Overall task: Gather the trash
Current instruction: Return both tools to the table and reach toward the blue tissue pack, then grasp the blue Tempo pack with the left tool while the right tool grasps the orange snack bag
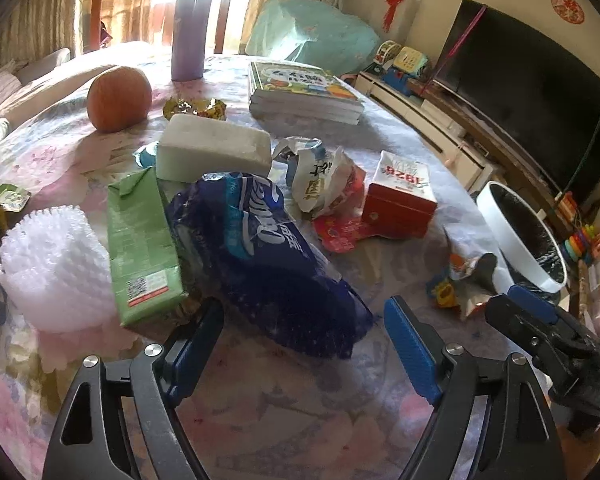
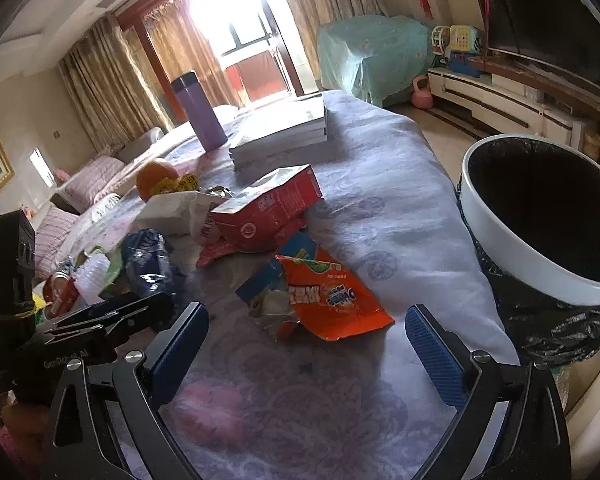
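Note:
Trash lies on a table with a floral cloth [image 1: 280, 420]. In the left wrist view my left gripper [image 1: 304, 332] is open and empty, just in front of a crumpled blue wrapper [image 1: 268, 256]. A green carton [image 1: 142, 244], white foam net [image 1: 48, 264], red box [image 1: 400, 196] and crumpled white bag [image 1: 320, 176] lie around it. In the right wrist view my right gripper [image 2: 308, 340] is open and empty, just short of an orange snack wrapper [image 2: 332, 296]. A white bin with a black liner [image 2: 540, 216] stands at the table's right edge, also in the left wrist view [image 1: 520, 236].
An orange [image 1: 118, 98], a purple flask [image 1: 190, 32], a book stack [image 1: 304, 92] and a white block [image 1: 212, 148] stand further back on the table. A TV [image 1: 532, 92] on a low cabinet is at the right. A sofa is at the left.

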Motion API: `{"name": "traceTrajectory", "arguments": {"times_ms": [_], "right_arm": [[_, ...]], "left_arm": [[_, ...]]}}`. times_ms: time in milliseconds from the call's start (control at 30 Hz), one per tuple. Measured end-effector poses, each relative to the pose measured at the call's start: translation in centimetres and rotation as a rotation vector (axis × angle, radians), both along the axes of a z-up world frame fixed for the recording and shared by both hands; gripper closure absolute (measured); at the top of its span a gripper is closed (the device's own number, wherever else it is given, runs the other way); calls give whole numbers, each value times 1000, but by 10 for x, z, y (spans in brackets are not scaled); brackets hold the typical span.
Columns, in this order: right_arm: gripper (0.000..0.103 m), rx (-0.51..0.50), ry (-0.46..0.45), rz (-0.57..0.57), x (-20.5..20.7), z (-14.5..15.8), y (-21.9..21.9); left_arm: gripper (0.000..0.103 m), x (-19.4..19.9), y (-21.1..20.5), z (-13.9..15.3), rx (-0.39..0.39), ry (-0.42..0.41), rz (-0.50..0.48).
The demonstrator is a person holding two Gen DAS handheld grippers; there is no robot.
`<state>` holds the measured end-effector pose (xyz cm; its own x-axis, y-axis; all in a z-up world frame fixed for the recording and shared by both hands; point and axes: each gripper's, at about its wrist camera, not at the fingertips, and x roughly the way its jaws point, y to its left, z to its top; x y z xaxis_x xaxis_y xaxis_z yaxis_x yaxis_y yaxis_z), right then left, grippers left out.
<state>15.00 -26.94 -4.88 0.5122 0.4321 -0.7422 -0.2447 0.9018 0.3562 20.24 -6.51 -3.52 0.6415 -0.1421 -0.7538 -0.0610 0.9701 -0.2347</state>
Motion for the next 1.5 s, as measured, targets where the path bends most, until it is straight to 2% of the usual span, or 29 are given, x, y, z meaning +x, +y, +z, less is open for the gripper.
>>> {"name": "traceTrajectory", "arguments": {"times_ms": [67,133,200,233,267,300,367,433,467,500,1033,1500], "right_arm": [[5,-18,10,5,4,-3,2],[16,-30,15,10,7,-5,5],[47,-40,32,12,10,-9,5],[56,-40,41,12,11,-11,5],[70,-41,50,8,12,-12,3],[75,-26,53,12,12,-13,1],[83,-21,34,19,8,-9,-1],[89,-19,15,22,3,-5,-2],[93,-11,10,21,1,-3,-3],[97,1,9,19,0,-2,-6],[101,62,-56,-99,-22,26,-58],[103,79,-80,-174,-28,32,-93]], "left_arm": [[21,5,0,-4,6,10,9],[22,10,1,-8,10,12,21],[24,13,1,-11,13,10,22],[32,15,1,-12,15,5,18],[37,15,0,-12,16,3,11],[39,16,-1,-13,14,-1,0],[50,15,-2,-13,7,-9,-18],[54,13,-5,-13,0,-12,-42],[67,12,-6,-12,-6,-13,-55],[66,10,-9,-13,-9,-9,-70],[67,0,-49,4,-9,-57,-271],[68,7,-83,11,13,-68,-364]]}}
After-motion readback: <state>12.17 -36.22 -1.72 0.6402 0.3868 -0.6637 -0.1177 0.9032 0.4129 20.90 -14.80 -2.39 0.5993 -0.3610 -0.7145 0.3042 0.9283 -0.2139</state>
